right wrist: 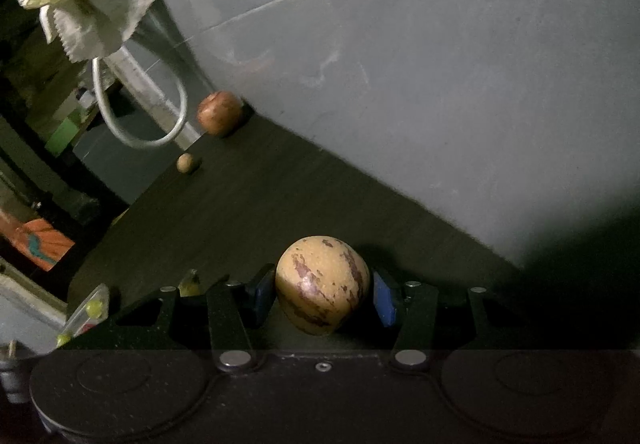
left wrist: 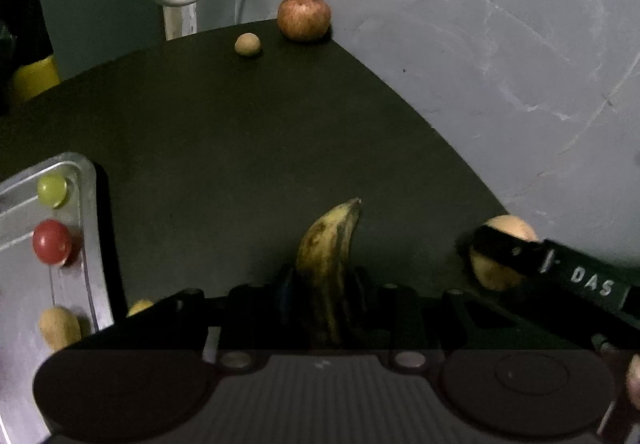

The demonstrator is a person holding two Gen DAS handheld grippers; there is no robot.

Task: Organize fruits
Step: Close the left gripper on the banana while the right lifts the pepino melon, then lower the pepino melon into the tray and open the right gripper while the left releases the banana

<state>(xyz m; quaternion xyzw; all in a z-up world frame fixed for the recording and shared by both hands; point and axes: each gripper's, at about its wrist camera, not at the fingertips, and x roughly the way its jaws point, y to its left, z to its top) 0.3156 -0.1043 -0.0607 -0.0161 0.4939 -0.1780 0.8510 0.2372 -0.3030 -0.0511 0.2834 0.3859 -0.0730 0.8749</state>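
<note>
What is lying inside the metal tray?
In the metal tray lie a green grape, a red tomato and a tan fruit. The tray's lower part is hidden by the left tongs.

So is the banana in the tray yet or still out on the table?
Still out. The banana lies on the dark table, between the left claw's fingers, beside the metal tray that holds other small fruits.

Dark table (left wrist: 240, 132) bearing apple (left wrist: 304, 16), small round fruit (left wrist: 247, 44), metal tray (left wrist: 86, 180).
</note>
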